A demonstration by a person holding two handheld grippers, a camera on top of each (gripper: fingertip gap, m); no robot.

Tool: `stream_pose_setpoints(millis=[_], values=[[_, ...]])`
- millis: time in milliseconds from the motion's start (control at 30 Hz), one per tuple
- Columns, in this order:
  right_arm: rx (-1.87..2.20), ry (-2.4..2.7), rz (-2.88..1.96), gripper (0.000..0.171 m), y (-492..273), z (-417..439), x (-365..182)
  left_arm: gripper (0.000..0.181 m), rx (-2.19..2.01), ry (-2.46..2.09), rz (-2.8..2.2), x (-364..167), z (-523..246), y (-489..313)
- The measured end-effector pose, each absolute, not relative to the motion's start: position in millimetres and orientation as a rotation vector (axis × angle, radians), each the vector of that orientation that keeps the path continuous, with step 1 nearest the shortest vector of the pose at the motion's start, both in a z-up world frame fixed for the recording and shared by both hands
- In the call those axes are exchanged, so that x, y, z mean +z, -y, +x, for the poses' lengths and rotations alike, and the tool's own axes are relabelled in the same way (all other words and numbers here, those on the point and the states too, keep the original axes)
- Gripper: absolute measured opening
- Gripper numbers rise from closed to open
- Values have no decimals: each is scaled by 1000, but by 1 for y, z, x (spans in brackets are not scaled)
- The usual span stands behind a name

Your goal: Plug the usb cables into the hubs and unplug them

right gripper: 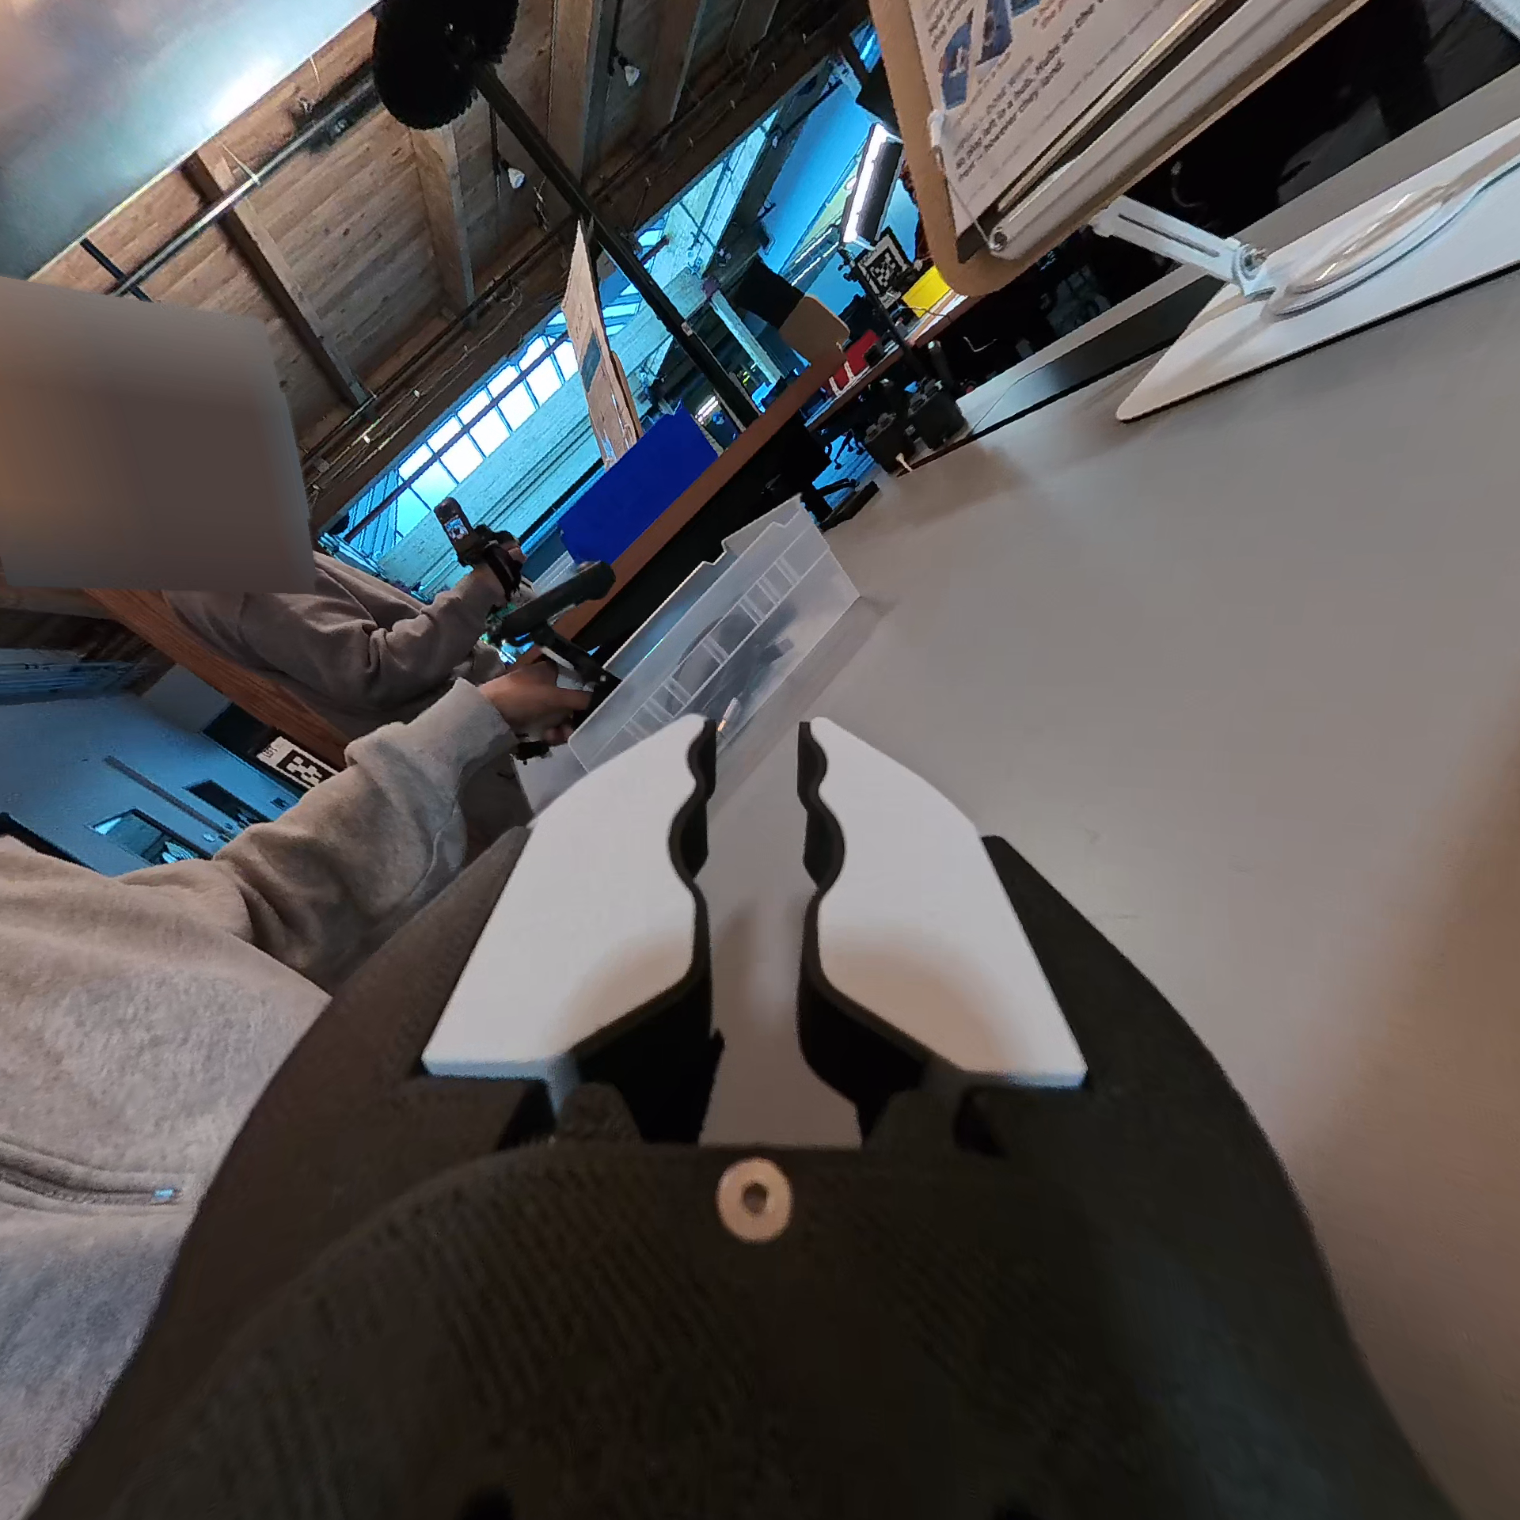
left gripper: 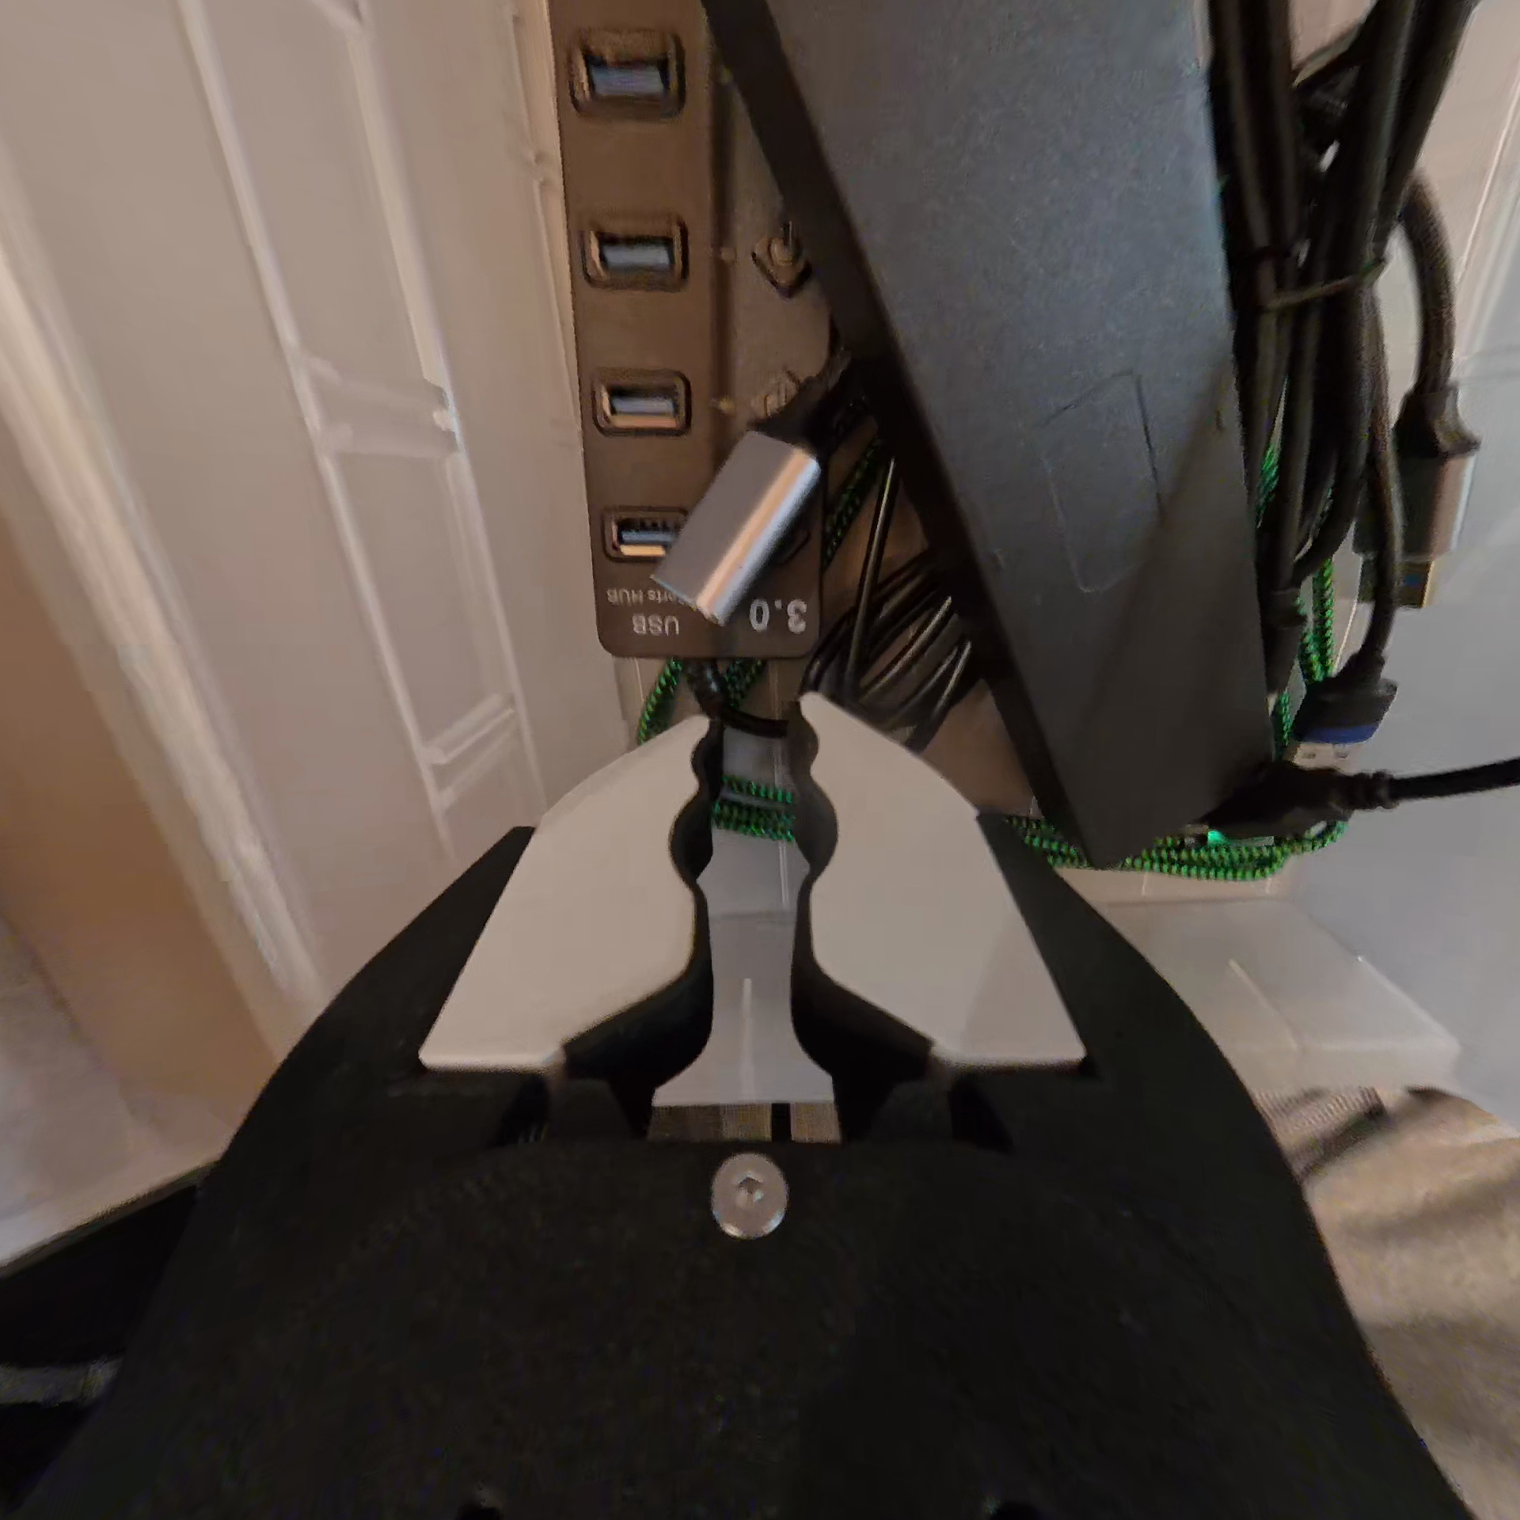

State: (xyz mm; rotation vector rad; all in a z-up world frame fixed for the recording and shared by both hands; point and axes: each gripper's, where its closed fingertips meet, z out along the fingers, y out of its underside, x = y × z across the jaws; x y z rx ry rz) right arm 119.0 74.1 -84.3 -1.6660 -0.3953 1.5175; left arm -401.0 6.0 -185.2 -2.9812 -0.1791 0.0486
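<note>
The left tool (left gripper: 755, 724) is seen parted by a narrow gap, with nothing held; a green cable (left gripper: 753, 810) lies beyond its tips. Just past it, a loose silver plug (left gripper: 740, 526) is hung tilted across the lowest port of the hub (left gripper: 650, 345), whose upper three ports are empty. A failed insertion is judged likely if the plug is pushed while skewed, or the wrong cable is snagged from the black bundle (left gripper: 1316, 329). The right tool (right gripper: 757, 740) is likewise held slightly apart and empty above the grey surface (right gripper: 1151, 740), near a clear bin (right gripper: 740, 617).
</note>
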Motion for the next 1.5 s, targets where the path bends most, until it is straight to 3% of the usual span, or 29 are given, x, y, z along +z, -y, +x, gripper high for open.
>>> stream_pose_setpoints(millis=[33,600,867,933,1033,1500], values=[[1510,411,-1666,20,-73,118,-84,20,29,191,-3014,-188,-399,-2],[1512,467,-1653,20,-65,113,-81,23,-7,229,-2928,-182,-398,-3],[1514,458,-1665,20,-66,112,-83,18,-158,278,-2928,-190,-389,3],[1520,453,-1664,20,-65,112,-83,30,-249,321,-2910,-195,-383,1],[1518,448,-1663,20,-66,113,-83,30,-263,360,-2866,-197,-385,-3],[1536,433,-1666,20,-66,112,-83,24,-544,656,-2485,-175,-390,-17]])
